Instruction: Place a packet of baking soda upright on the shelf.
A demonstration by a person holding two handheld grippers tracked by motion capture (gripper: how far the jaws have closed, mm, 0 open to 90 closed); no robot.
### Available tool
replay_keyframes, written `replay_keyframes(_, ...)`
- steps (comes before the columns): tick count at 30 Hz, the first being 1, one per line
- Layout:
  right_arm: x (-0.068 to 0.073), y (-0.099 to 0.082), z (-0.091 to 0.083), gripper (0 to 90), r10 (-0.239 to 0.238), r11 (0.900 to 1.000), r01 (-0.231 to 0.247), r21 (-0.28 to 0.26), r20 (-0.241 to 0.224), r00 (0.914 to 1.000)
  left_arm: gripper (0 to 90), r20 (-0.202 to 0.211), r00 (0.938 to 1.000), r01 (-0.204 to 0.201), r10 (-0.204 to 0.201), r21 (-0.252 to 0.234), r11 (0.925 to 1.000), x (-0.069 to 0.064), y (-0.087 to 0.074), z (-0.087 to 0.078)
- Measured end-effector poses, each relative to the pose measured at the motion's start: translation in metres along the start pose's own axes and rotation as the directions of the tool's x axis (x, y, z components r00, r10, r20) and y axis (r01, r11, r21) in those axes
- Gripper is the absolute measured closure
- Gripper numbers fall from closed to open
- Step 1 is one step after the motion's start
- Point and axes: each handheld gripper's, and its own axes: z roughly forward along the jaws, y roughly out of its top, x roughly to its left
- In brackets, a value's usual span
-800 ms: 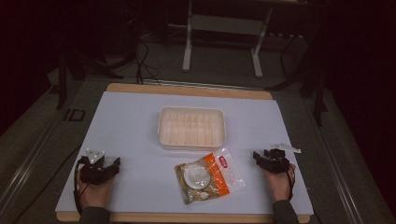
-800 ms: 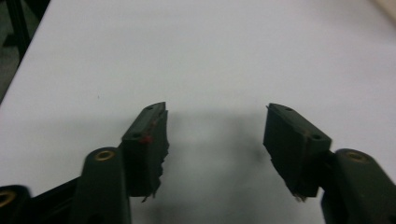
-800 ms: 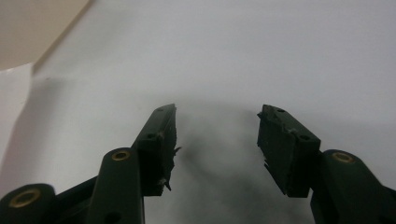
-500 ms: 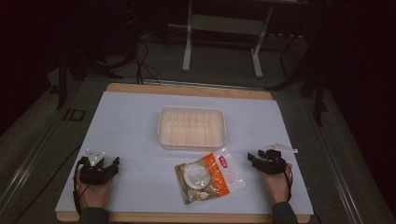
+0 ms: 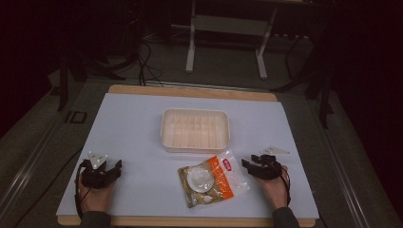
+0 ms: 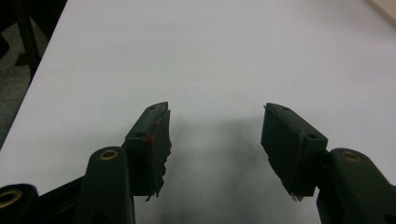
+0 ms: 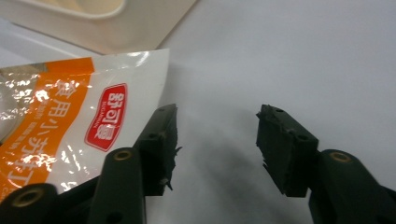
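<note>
Approach step, as I judge it: your right tool (image 5: 250, 165), jaws apart and empty, sits just beside the orange snack packet (image 5: 212, 180) lying on the worktop (image 5: 133, 128) before the cream tray (image 5: 195, 129); left tool (image 5: 110, 167) likewise apart; next, straddle the packet's clear edge.

**Where everything sits on my table**

So the tray (image 5: 195, 130) is in the middle of the table (image 5: 133, 123), toward the far side. The packet (image 5: 212, 180) lies just near of it, a bit right. My right gripper (image 5: 249, 165) is just beside the packet's right edge; my left gripper (image 5: 114, 166) is well off to the left, near edge.
</note>
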Motion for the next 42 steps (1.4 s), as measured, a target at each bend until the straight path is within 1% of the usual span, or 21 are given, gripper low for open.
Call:
replay_keyframes(4,0.002,0.001,-0.001,49.2,0.008,0.9999,-0.008,-0.009,-0.039,0.9992,42.1,-0.001,1.0000,0.001,-0.001,0.002,1.0000,0.000,0.000,0.000)
replay_keyframes(7,0.003,0.001,-0.002,48.0,0.013,0.9999,-0.014,-0.011,-0.071,0.9974,42.1,-0.004,1.0000,-0.001,0.001,0.004,1.0000,0.000,0.000,0.000)
replay_keyframes(8,0.004,0.001,-0.002,47.6,0.008,0.9999,-0.009,-0.012,-0.078,0.9969,42.1,-0.003,1.0000,0.000,0.000,0.004,1.0000,0.000,0.000,0.000)
replay_keyframes(11,0.006,0.001,-0.002,46.8,-0.003,1.0000,0.002,-0.009,-0.091,0.9958,42.1,-0.005,1.0000,0.000,0.000,0.002,1.0000,0.000,0.000,0.000)
replay_keyframes(18,0.016,-0.001,0.003,46.2,-0.031,0.9992,0.034,0.020,-0.121,0.9922,42.0,-0.004,1.0000,0.008,-0.008,-0.001,1.0000,0.000,0.000,0.000)
replay_keyframes(21,0.021,-0.002,0.006,45.9,-0.054,0.9977,0.058,0.035,-0.126,0.9906,41.9,-0.003,0.9999,0.010,-0.010,-0.002,0.9999,0.001,0.000,0.000)
replay_keyframes(23,0.022,-0.002,0.006,45.8,-0.054,0.9975,0.059,0.037,-0.130,0.9901,41.9,-0.002,0.9999,0.013,-0.013,-0.003,0.9999,0.001,0.000,0.000)
replay_keyframes(27,0.027,-0.003,0.010,45.8,-0.072,0.9951,0.080,0.058,-0.136,0.9881,41.9,-0.002,0.9999,0.015,-0.015,-0.003,0.9999,0.001,0.000,0.000)
replay_keyframes(30,0.028,-0.004,0.013,46.0,-0.068,0.9944,0.079,0.070,-0.143,0.9874,41.9,-0.004,0.9999,0.011,-0.011,-0.002,0.9999,0.001,0.000,0.000)
replay_keyframes(31,0.030,-0.004,0.013,47.0,-0.070,0.9939,0.082,0.074,-0.153,0.9858,41.9,-0.004,0.9999,0.012,-0.012,-0.002,0.9999,0.001,0.000,0.000)
replay_keyframes(32,0.030,-0.004,0.013,47.0,-0.070,0.9939,0.082,0.074,-0.153,0.9858,41.9,-0.004,0.9999,0.011,-0.011,-0.001,0.9999,0.001,0.000,0.000)
replay_keyframes(34,0.032,-0.004,0.013,47.2,-0.073,0.9930,0.088,0.079,-0.176,0.9816,41.8,-0.005,0.9999,0.012,-0.012,-0.001,0.9999,0.001,0.000,0.000)
replay_keyframes(35,0.032,-0.004,0.013,47.2,-0.073,0.9930,0.088,0.079,-0.176,0.9816,41.8,-0.005,0.9999,0.012,-0.012,-0.004,0.9999,0.001,0.000,0.000)
replay_keyframes(37,0.033,-0.004,0.014,47.0,-0.065,0.9932,0.082,0.082,-0.186,0.9804,41.6,-0.005,0.9999,0.013,-0.013,-0.001,0.9999,0.001,0.000,0.000)
replay_keyframes(38,0.033,-0.004,0.013,46.9,-0.050,0.9941,0.068,0.084,-0.195,0.9795,41.6,-0.005,0.9999,0.013,-0.013,-0.002,0.9999,0.001,0.000,0.000)
replay_keyframes(40,0.033,-0.004,0.013,46.9,-0.050,0.9941,0.068,0.084,-0.195,0.9795,41.6,-0.005,0.9999,0.013,-0.013,-0.003,0.9999,0.001,0.000,0.000)
replay_keyframes(41,0.032,-0.004,0.013,47.0,-0.042,0.9947,0.060,0.084,-0.203,0.9783,41.6,-0.005,0.9999,0.014,-0.014,-0.003,0.9999,0.001,0.000,0.000)
replay_keyframes(42,0.030,-0.003,0.012,47.5,-0.022,0.9961,0.041,0.079,-0.228,0.9735,41.5,-0.005,0.9999,0.014,-0.014,-0.003,0.9999,0.001,0.000,0.000)
